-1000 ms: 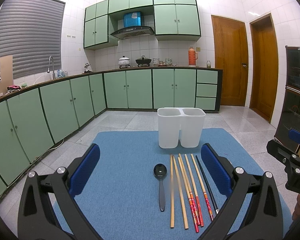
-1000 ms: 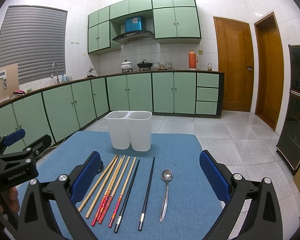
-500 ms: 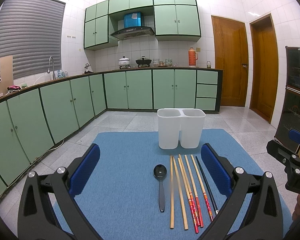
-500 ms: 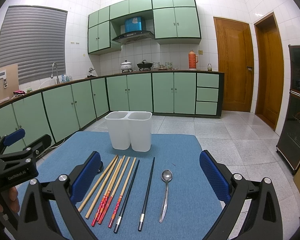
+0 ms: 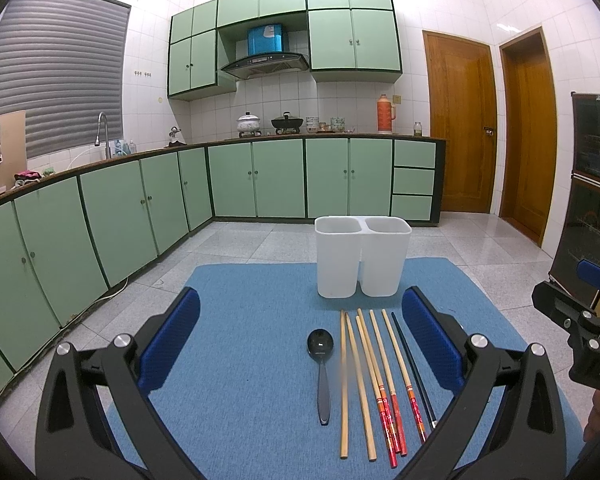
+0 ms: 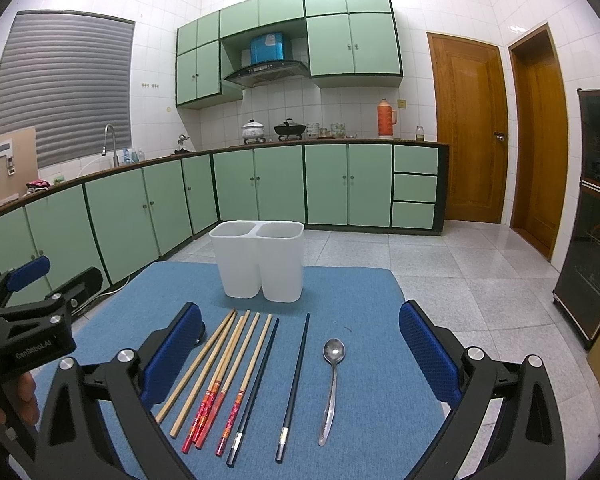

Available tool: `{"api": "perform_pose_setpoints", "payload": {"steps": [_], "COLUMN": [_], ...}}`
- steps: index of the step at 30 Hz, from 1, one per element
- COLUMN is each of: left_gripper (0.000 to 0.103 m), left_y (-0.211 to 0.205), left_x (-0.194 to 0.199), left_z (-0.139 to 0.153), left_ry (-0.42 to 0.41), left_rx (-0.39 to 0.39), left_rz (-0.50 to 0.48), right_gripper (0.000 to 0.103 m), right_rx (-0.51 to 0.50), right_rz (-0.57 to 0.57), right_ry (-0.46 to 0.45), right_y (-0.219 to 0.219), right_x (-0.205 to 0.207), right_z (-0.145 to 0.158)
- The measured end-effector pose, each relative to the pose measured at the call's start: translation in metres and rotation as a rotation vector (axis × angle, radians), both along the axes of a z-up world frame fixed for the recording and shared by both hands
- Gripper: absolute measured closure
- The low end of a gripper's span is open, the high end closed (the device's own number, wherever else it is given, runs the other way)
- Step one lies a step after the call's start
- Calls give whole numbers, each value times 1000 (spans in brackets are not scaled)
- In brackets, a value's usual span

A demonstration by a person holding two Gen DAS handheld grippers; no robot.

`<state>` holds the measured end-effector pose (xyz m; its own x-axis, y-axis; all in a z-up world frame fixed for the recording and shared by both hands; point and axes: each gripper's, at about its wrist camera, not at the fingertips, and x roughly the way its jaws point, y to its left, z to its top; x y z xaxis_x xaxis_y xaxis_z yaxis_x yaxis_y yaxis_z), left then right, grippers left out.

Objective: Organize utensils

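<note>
Judging progress: white holder (image 6: 259,266) stood empty, chopsticks (image 6: 220,376) and spoon (image 6: 332,380) unsorted; both grippers (image 5: 300,348) (image 6: 300,354) gaped, holding nothing.

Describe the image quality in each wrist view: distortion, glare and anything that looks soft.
Left wrist view: strong fisheye bends the green cabinets, dark vignette fills the corners, the plain chopstick looks slightly smeared mid-length, and the ceiling is blown out. Right wrist view: the same barrel distortion, the doors bow, the floor tiles show glare, and the metal spoon stays sharp.
</note>
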<state>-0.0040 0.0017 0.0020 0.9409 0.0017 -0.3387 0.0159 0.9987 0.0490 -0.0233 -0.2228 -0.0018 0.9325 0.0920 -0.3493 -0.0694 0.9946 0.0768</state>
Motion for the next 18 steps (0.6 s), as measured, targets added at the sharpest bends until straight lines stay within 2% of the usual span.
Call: {"api": "perform_pose_setpoints", "payload": {"steps": [12, 15, 18], "left_gripper": [5, 5, 5], "left_y": [6, 8, 13], "left_x": [-2, 2, 14], "left_z": [7, 5, -4], "left_ry": [8, 31, 87], "left_rx": [2, 13, 45], "left_rz": [2, 5, 24], "right_gripper": [6, 6, 6], "right_rx": [0, 0, -11], "right_rz": [-1, -7, -29], "right_ry": [7, 28, 79], "right_y": [-1, -1, -5], "right_x": [1, 10, 22], "right_z": [1, -15, -26]}}
